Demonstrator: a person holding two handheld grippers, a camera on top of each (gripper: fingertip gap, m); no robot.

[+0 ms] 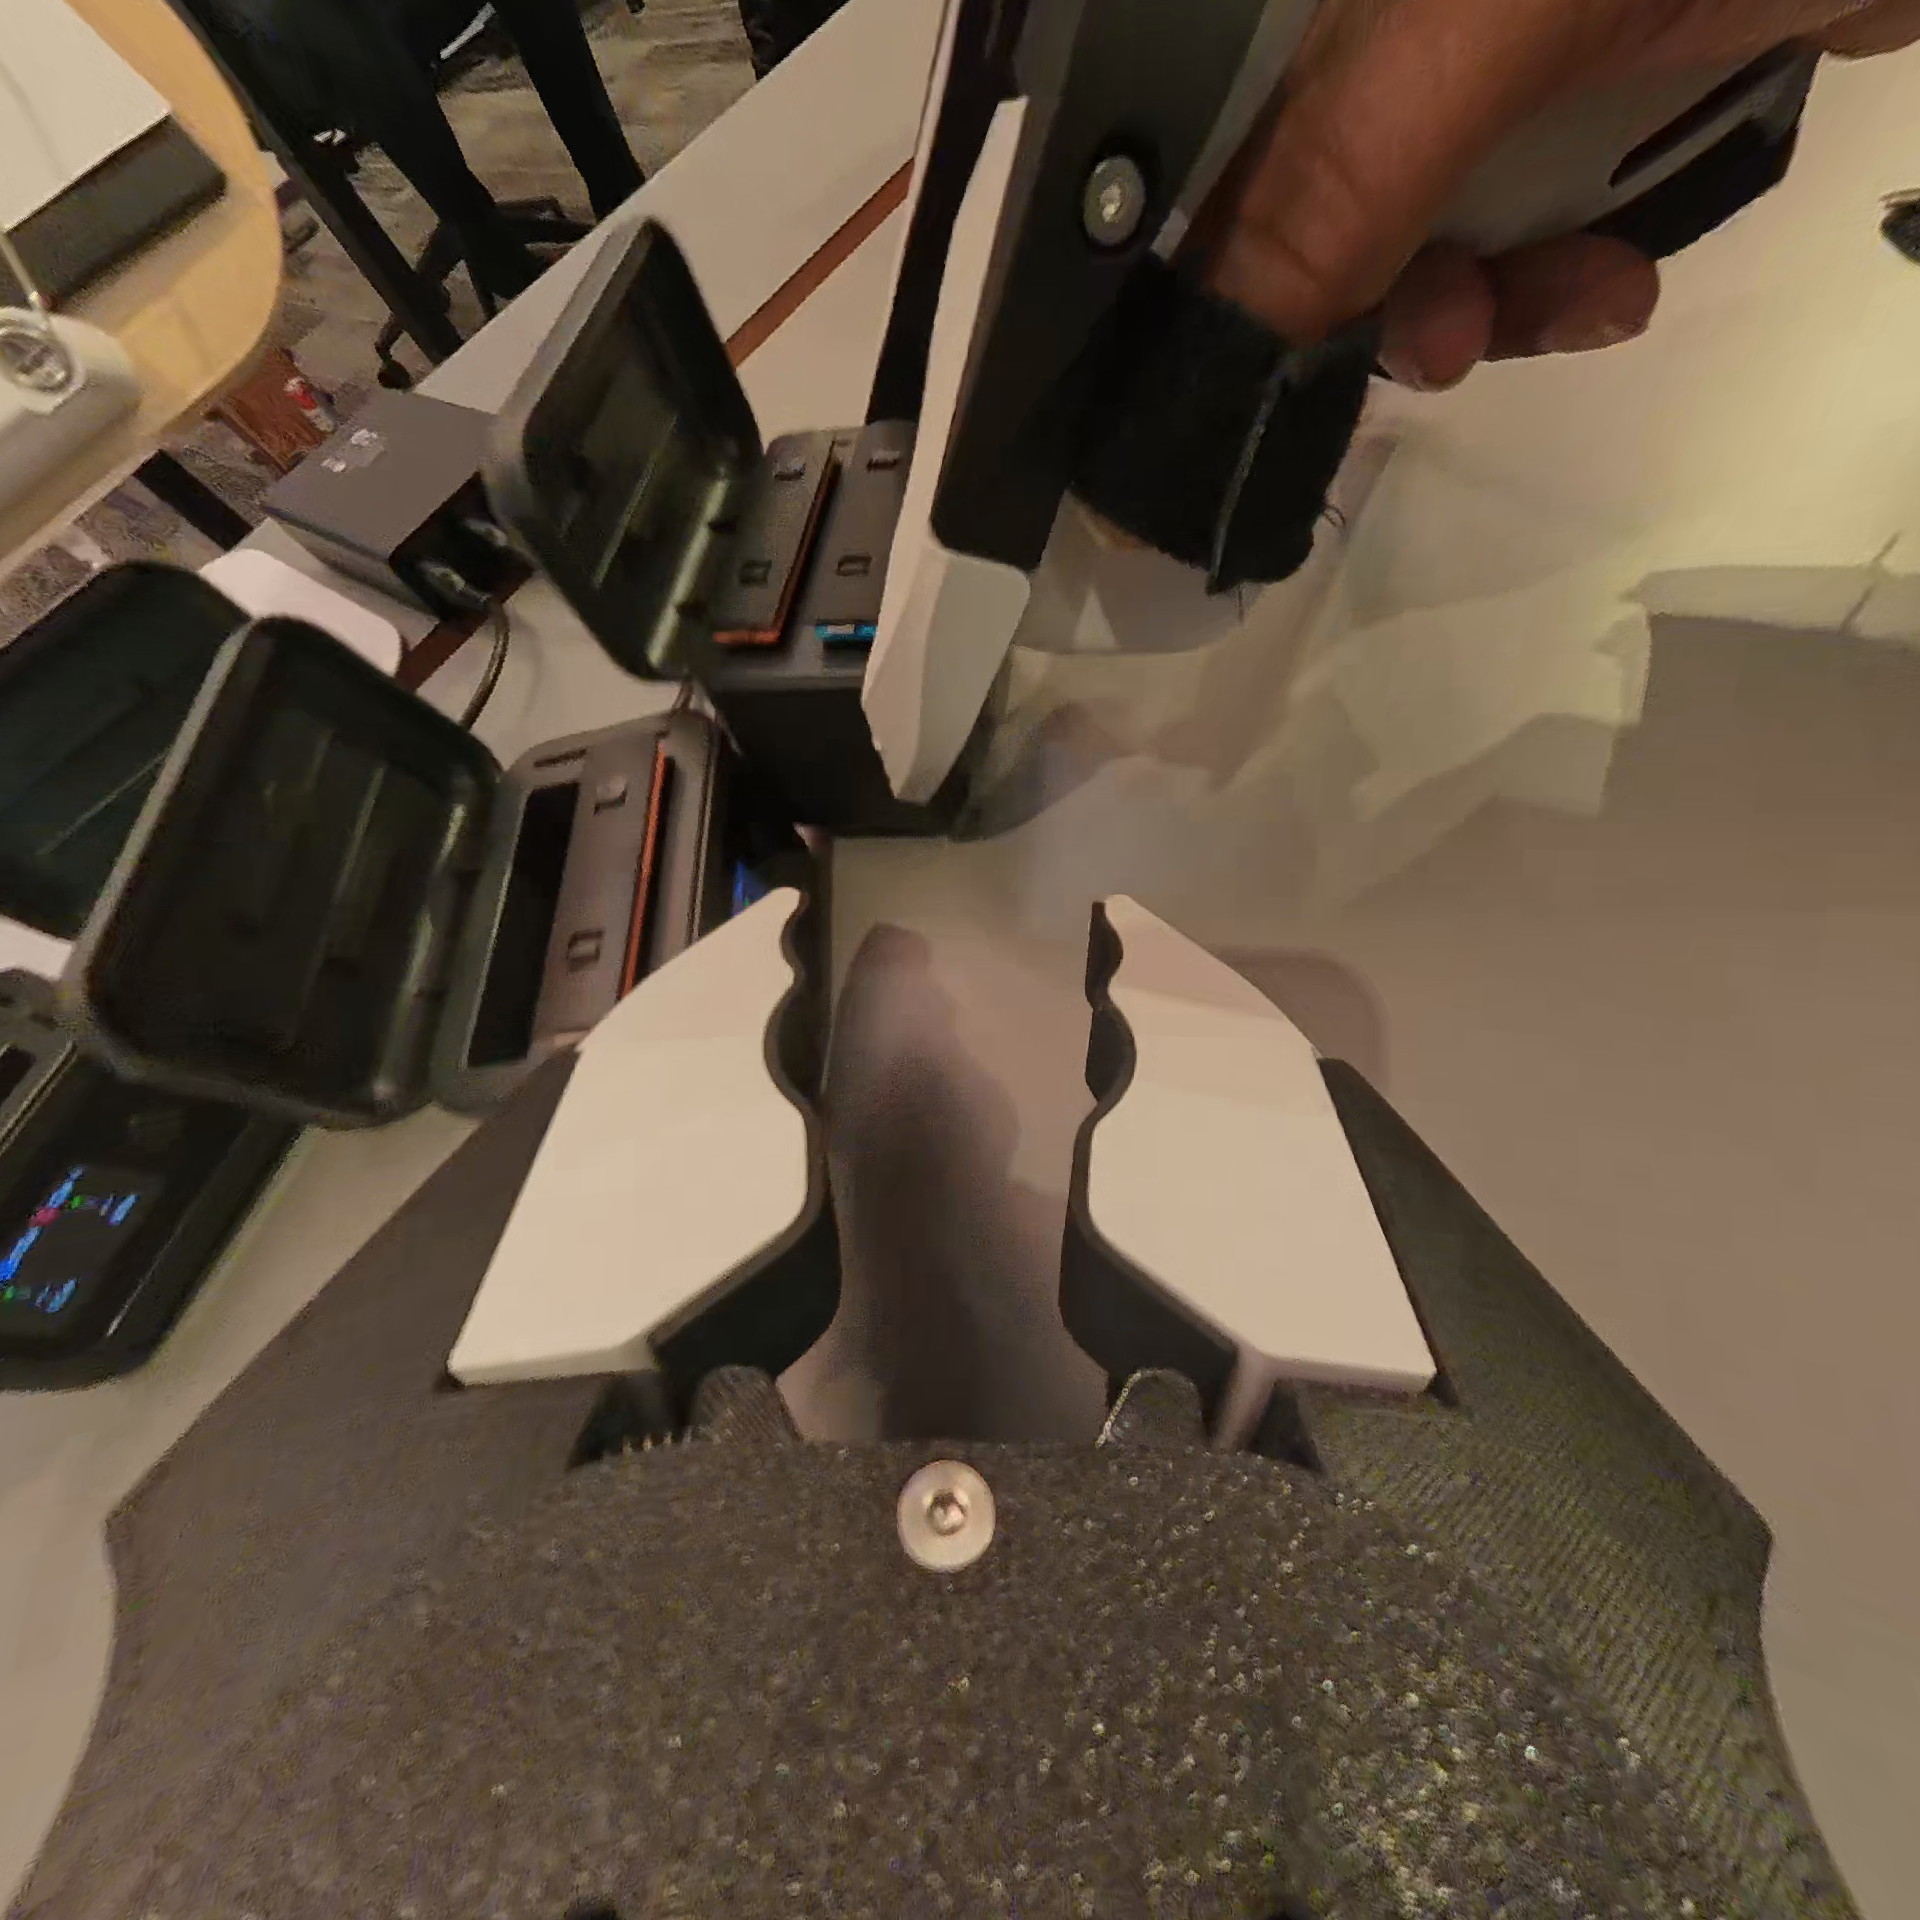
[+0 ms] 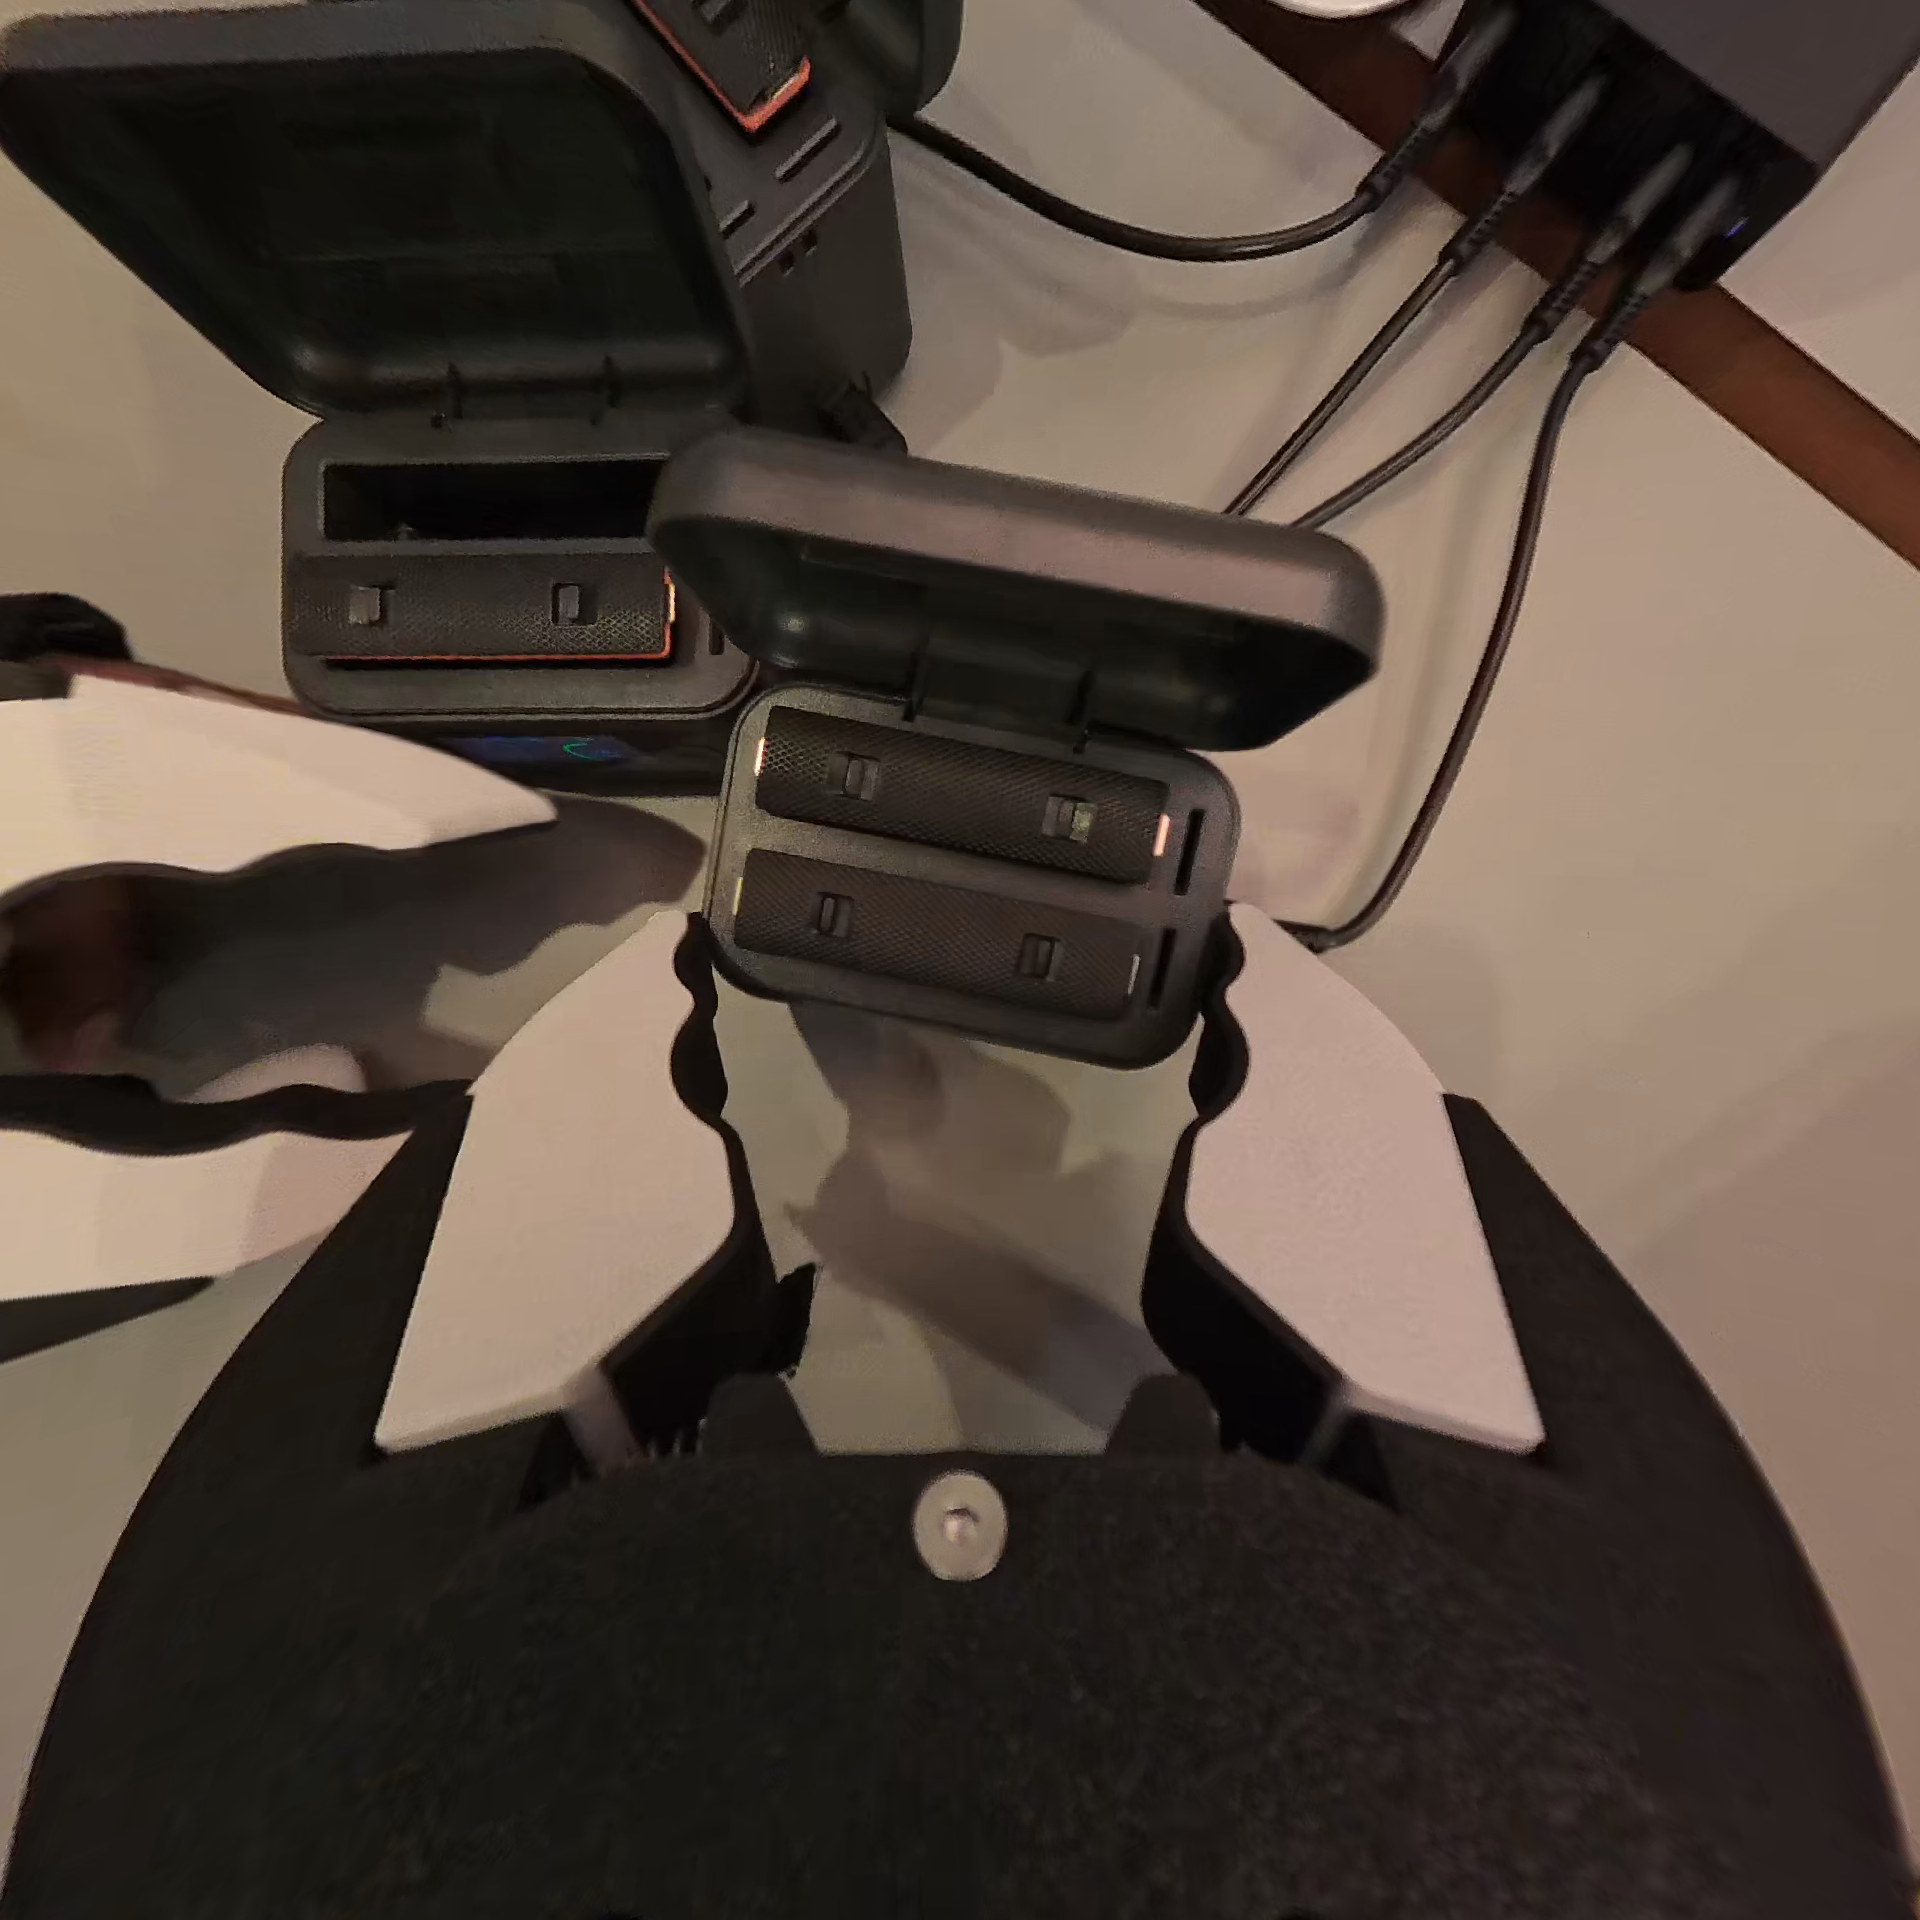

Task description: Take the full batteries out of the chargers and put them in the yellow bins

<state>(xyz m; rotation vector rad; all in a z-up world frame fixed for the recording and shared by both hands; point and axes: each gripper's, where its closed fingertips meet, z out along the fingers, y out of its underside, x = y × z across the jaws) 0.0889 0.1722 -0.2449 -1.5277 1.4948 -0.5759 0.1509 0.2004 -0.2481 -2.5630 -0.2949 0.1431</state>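
Note:
In the right wrist view my right gripper (image 2: pixel 956 935) is open wide, one fingertip on each side of a dark charger (image 2: pixel 1195 1029) with its lid up. Whether the tips touch it I cannot tell. Two black batteries (image 2: pixel 956 805) (image 2: pixel 935 945) sit in its slots. Behind it a second open charger (image 2: pixel 520 696) holds one orange-edged battery (image 2: pixel 478 613) beside an empty slot (image 2: pixel 488 499). My left gripper (image 1: pixel 951 914) is open and empty over the white table, just right of an open charger (image 1: pixel 613 883). The right gripper's finger (image 1: pixel 935 665) reaches down beside the farther charger (image 1: pixel 800 540). No yellow bin is in view.
A grey power hub (image 2: pixel 1662 104) with several cables (image 2: pixel 1455 343) lies at the table's back; it also shows in the left wrist view (image 1: pixel 353 488). A third charger (image 2: pixel 821 208) stands behind. Another charger with a lit display (image 1: pixel 73 1247) sits at the left. A hand (image 1: pixel 1403 208) holds the right gripper.

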